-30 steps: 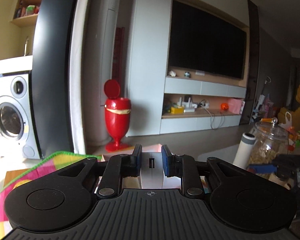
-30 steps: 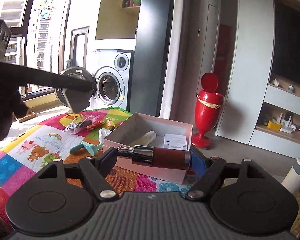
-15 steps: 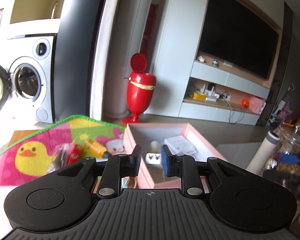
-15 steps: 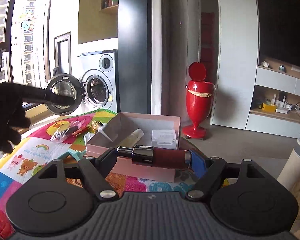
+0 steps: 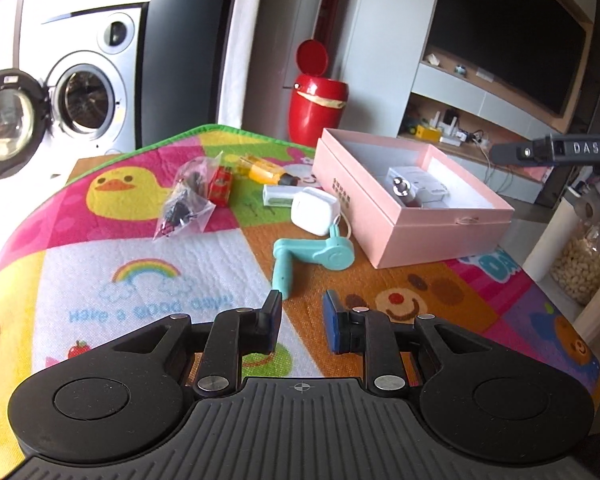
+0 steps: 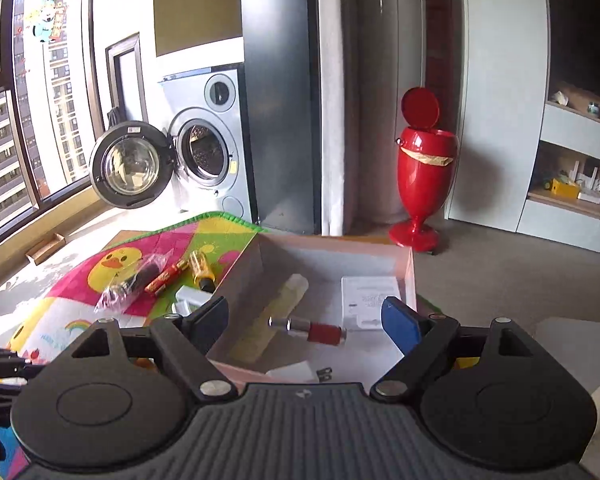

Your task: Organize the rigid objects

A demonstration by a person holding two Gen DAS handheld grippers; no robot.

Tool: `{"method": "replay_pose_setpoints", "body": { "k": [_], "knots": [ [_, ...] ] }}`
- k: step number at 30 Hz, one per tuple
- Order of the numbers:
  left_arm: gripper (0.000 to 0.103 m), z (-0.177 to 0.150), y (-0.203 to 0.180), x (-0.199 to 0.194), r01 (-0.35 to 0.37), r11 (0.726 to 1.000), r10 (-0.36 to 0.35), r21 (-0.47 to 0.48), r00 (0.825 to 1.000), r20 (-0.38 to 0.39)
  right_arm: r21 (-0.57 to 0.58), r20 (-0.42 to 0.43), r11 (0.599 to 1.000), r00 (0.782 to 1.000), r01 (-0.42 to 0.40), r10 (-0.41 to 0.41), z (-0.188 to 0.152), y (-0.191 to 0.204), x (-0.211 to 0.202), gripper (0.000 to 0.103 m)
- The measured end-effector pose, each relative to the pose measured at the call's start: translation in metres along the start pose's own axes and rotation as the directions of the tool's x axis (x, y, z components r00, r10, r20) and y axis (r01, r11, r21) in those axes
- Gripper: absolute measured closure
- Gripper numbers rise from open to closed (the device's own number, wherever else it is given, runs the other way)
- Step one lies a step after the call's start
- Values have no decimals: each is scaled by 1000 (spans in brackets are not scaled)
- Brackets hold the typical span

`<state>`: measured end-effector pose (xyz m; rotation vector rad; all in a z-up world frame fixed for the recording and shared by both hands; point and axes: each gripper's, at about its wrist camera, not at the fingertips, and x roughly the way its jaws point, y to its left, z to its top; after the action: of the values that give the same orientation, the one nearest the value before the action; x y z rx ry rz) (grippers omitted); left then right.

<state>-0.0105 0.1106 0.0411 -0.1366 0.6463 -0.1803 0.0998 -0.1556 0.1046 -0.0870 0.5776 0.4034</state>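
Right gripper (image 6: pixel 304 320) is held released above the pink box (image 6: pixel 410 276), red tube (image 6: pixel 312 330) lying inside; left gripper (image 5: pixel 302 320) is held released over the mat (image 5: pixel 140 264), near the teal tool (image 5: pixel 312 256).

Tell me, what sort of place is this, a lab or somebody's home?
Most likely a home, an apartment living area. A front-loading washing machine stands with its door open, a big TV hangs above wall shelves, and a children's play mat covers the work surface.
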Motion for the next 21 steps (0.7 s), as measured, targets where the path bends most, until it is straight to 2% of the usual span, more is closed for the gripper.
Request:
{"method": "replay_pose_setpoints", "body": {
  "k": [4,6,11,15,17,21],
  "knots": [
    [78,17,3,20,7,999,-5,-51,999,42,-117,-62,993,998,14,-21,-38,24,8,19],
    [78,26,3,31,18,998,-14,-60,998,60,-153,-86,988,996,-10,-3,-52,33,9,19],
    [78,47,7,65,35,994,-30,-100,998,55,-168,-120,983,991,-75,55,-61,47,11,19],
    [78,66,18,85,72,963,-61,-259,997,49,-156,-139,983,987,-97,75,-68,54,17,19],
    [78,74,21,94,78,949,-64,-305,996,57,-155,-154,982,985,-105,81,-74,58,20,19],
    [78,84,20,109,40,957,-27,-288,998,48,-138,-188,983,977,-123,96,-85,59,26,19]
  ]
}}
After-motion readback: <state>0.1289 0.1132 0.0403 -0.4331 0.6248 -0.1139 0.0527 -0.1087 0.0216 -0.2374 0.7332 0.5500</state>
